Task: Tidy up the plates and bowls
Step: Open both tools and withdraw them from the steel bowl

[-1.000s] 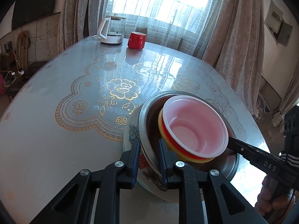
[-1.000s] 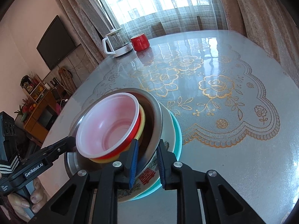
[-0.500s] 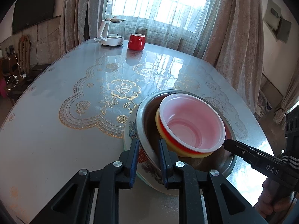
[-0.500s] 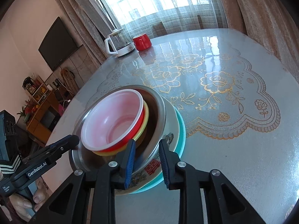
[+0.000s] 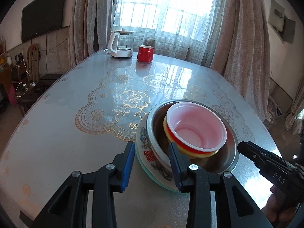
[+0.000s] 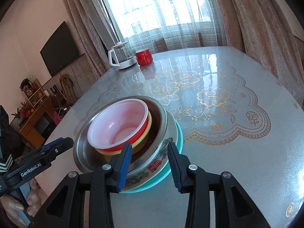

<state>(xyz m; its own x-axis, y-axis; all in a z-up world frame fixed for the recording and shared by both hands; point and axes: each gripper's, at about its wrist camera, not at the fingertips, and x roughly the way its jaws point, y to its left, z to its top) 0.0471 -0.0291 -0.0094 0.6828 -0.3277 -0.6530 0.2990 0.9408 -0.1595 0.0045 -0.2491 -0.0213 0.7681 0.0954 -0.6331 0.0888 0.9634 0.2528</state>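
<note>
Bowls (image 5: 196, 128): 4 nested on 1 plate (image 6: 178, 134); 2 grippers (image 5: 152, 157) (image 6: 150, 157) released

The supporting surface is an oval table (image 5: 57, 142) with a glossy, pale grey top. A gold floral lace pattern with a scalloped border (image 5: 106, 112) covers its central area. Window light reflects off the far portion of the top.

Three items rest directly on the table:
- A white electric kettle (image 5: 121, 44) with a clear glass body stands at the far edge, near the window.
- A red mug (image 5: 145, 53) stands just beside the kettle.
- A teal plate (image 6: 178, 136) lies at the near edge, partly over the scalloped border, forming the base of a stack of dishes.
</note>
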